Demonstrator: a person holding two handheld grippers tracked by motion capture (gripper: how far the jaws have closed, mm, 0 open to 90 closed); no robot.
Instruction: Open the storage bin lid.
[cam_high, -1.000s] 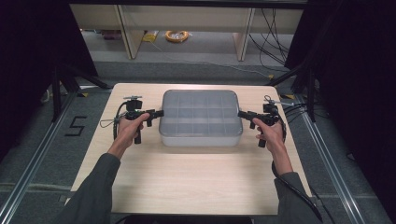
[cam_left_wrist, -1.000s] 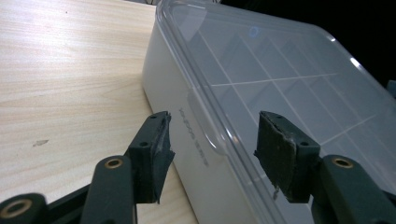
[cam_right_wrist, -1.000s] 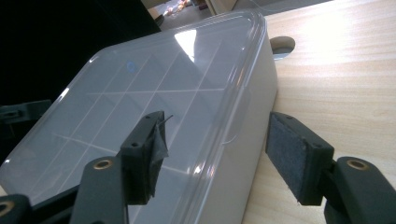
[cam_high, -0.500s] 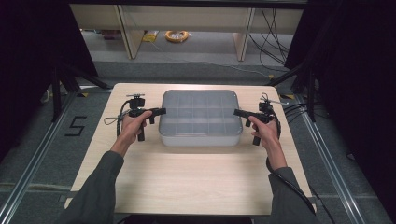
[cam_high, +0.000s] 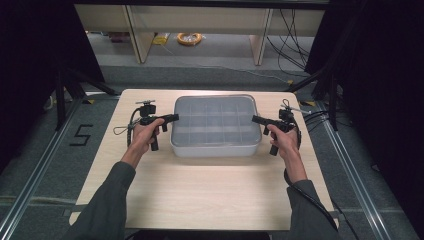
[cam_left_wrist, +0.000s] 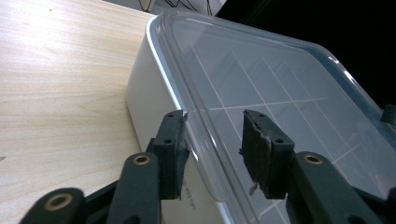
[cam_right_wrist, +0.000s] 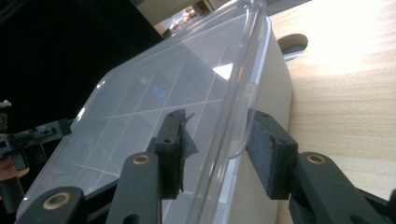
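Lidded divided plastic box sits mid-table. Left tongs and right tongs both spread apart, unclenched, each straddling the clear lid rim at opposite box ends.

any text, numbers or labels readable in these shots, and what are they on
"5" – dark mark on the floor, left of the table.
Small print on the box wall beside the left gripper: too small and blurred to read.
No other text: none on the lid or the right gripper.
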